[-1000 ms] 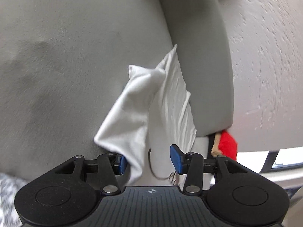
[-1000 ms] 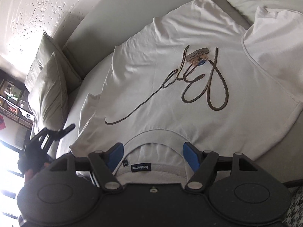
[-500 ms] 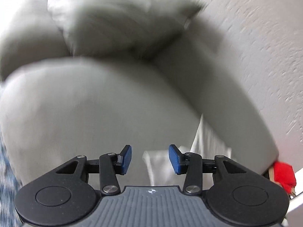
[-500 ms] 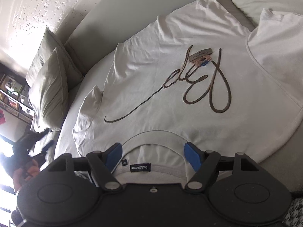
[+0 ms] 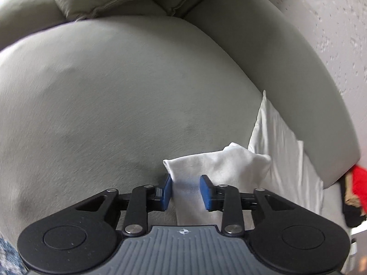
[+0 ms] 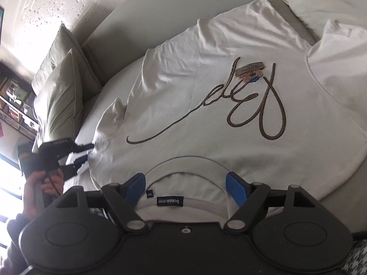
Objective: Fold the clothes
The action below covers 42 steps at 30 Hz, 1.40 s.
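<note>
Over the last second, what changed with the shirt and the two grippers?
The left gripper came back to the sleeve and its jaws are closing around it, not yet pinching. The sleeve now lies crumpled on the sofa. The right gripper kept its place over the collar, jaws opening.

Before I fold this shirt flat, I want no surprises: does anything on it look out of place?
Yes: a small hang tag lies loose on the T-shirt, across the brown script. It looks still attached and could get folded inside.
</note>
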Motion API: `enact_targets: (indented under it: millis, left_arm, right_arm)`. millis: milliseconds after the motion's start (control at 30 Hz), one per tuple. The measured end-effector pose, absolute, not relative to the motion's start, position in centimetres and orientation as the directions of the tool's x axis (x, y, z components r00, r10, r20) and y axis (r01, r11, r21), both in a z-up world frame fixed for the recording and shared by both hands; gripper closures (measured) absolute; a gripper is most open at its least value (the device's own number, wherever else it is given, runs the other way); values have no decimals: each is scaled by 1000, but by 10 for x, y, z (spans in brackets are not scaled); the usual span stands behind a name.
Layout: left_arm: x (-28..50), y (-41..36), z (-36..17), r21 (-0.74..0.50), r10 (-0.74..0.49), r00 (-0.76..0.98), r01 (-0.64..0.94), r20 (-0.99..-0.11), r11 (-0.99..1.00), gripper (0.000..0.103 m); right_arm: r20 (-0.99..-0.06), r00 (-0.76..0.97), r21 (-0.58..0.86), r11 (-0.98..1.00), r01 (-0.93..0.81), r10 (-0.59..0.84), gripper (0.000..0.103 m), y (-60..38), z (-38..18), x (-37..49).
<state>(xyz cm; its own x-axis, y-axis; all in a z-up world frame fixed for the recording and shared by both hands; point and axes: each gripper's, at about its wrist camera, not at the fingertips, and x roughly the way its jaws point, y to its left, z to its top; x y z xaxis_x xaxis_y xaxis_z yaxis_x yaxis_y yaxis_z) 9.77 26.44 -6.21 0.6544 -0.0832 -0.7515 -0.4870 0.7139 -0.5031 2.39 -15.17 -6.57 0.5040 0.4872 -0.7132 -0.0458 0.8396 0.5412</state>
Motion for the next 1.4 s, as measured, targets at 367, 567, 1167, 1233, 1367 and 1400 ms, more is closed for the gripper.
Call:
enact_targets:
  millis: [367, 567, 1167, 1233, 1367, 1400]
  left_arm:
    - [94, 297, -81, -620, -107, 722, -498, -684, 607, 101]
    - [57, 268, -41, -469, 146, 762, -524, -630, 711, 101]
    - [116, 287, -19, -265, 67, 650, -400, -757, 877, 67]
    - [130, 277, -28, -237, 53, 623, -374, -781, 897, 79]
    - [137, 229, -32, -127, 4, 648, -157, -762, 979, 91]
    - [133, 212, -34, -83, -8, 650, -85, -760, 993, 90]
  right_arm:
    - [-714, 511, 524, 849, -62, 478, 25, -147, -66, 22]
    - [-710, 512, 528, 847, -66, 483, 25, -150, -66, 21]
    - [-715, 487, 531, 842, -89, 502, 18, -148, -65, 25]
    - [-715, 485, 530, 843, -95, 504, 18, -148, -65, 26]
    - [-705, 482, 558, 826, -76, 520, 18, -153, -67, 28]
    - [-702, 482, 566, 821, -70, 525, 18, -154, -67, 29]
